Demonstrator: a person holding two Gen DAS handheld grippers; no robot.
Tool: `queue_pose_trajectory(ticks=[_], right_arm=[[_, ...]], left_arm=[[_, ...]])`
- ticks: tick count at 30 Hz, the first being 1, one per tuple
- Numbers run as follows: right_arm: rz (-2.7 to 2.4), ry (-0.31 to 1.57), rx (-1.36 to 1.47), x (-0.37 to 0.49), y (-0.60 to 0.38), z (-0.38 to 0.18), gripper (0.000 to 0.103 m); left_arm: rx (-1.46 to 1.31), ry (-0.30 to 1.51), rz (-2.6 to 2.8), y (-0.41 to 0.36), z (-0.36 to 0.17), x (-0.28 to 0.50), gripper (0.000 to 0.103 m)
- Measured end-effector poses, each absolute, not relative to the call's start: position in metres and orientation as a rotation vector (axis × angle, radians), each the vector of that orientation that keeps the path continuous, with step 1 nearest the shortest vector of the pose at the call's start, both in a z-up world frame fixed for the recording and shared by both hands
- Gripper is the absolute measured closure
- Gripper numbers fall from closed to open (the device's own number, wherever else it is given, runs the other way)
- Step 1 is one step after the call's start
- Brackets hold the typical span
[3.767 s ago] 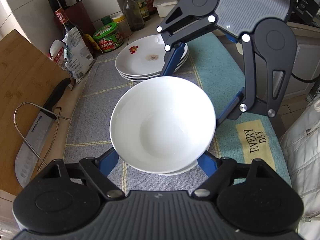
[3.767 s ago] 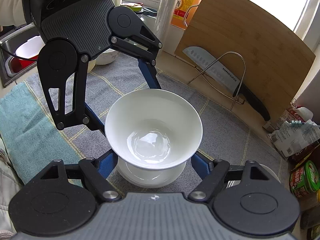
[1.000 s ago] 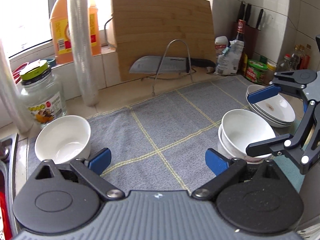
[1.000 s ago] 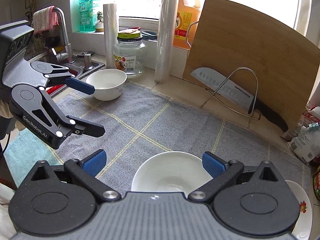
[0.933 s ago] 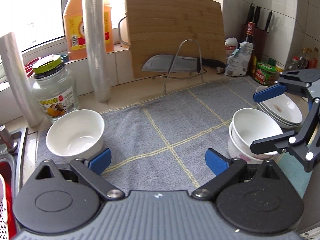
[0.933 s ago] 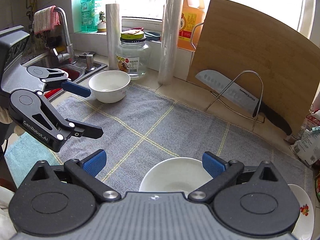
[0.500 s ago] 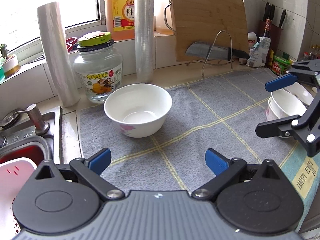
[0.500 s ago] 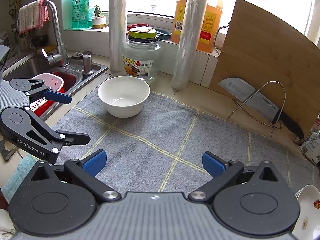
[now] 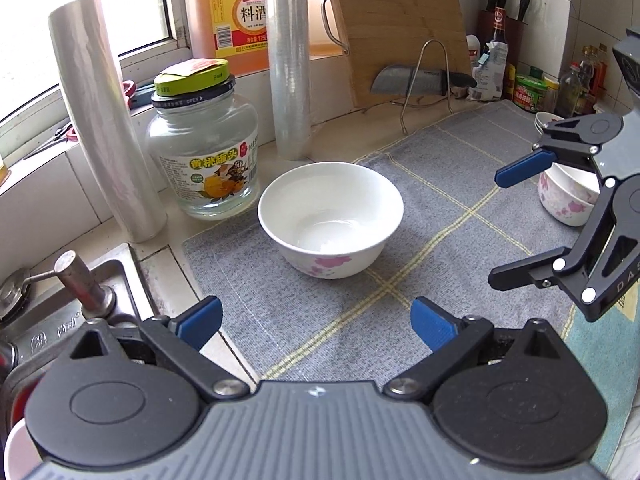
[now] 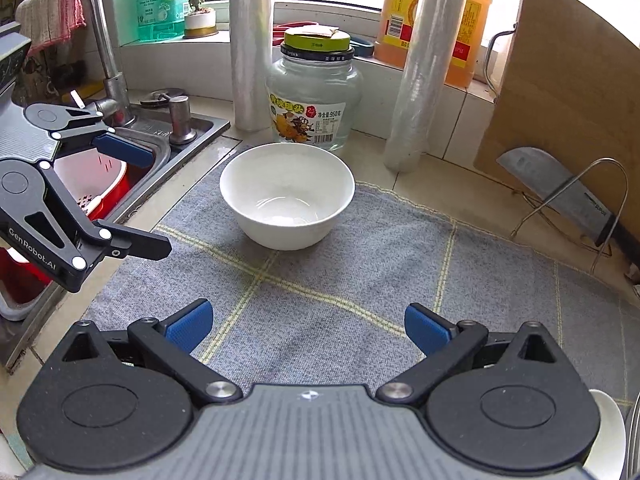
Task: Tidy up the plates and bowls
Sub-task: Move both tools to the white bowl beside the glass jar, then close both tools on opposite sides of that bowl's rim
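Observation:
A white bowl with pink flowers (image 9: 330, 217) stands upright on the grey cloth (image 9: 440, 208) near the glass jar; it also shows in the right wrist view (image 10: 287, 199). My left gripper (image 9: 316, 322) is open and empty, a short way in front of the bowl; it appears in the right wrist view (image 10: 138, 196) to the bowl's left. My right gripper (image 10: 307, 324) is open and empty, also short of the bowl, and appears at the right of the left wrist view (image 9: 516, 220). A stack of flowered bowls (image 9: 568, 194) sits behind it. A plate edge (image 10: 608, 440) shows at the bottom right.
A glass jar (image 9: 204, 148), two film rolls (image 9: 288, 60), an orange jug and a wooden cutting board (image 9: 396, 28) line the back. A cleaver on a wire rack (image 10: 560, 192) stands at the right. The sink (image 10: 120, 168) with a red basket lies to the left.
Both grippers have left the stacked bowls and swung left toward the single flowered bowl by the jar. The bowl now lies centred ahead of both, and closer.

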State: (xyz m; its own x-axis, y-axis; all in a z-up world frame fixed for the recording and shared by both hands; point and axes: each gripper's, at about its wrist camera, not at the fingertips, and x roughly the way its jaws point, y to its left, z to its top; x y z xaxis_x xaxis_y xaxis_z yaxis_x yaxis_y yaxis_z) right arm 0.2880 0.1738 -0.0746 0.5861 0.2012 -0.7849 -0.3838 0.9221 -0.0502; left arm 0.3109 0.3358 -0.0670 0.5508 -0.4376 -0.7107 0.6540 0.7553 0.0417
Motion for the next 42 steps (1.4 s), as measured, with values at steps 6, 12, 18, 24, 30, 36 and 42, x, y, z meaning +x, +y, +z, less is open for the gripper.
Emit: queue_pose_trajectory(ticks=[6,12,18,24,30,36,42], right_arm=[[0.394,0.902,-0.264,0.318,0.178,-0.083,0.000],[0.450,0.930,-0.312,0.343,0.182,-0.092,0.000],[0.530,0.938,-0.373,0.360,0.188,-0.098,0.000],[0.623,0.929,-0.435,0.372,0.193,-0.099,0.000],[0.680,0.932,-0.462,0.382,0.195,-0.103,0.000],[0.718,0.926,-0.488,0.388,0.199,-0.106,0.000],[0.750,0.916,-0.490,0.392,0.201,-0.104,0.001]], left_arm=[[0.393,0.758,-0.704,0.323,-0.077,0.336,0.003],[0.458,0.781,-0.745,0.313,-0.090,0.352,0.003],[0.529,0.789,-0.793,0.307,-0.094,0.364,0.003],[0.575,0.775,-0.853,0.303,-0.092,0.374,0.004],[0.580,0.784,-0.899,0.302,-0.095,0.380,0.004],[0.596,0.777,-0.914,0.302,-0.095,0.382,0.004],[0.617,0.772,-0.939,0.299,-0.095,0.386,0.004]])
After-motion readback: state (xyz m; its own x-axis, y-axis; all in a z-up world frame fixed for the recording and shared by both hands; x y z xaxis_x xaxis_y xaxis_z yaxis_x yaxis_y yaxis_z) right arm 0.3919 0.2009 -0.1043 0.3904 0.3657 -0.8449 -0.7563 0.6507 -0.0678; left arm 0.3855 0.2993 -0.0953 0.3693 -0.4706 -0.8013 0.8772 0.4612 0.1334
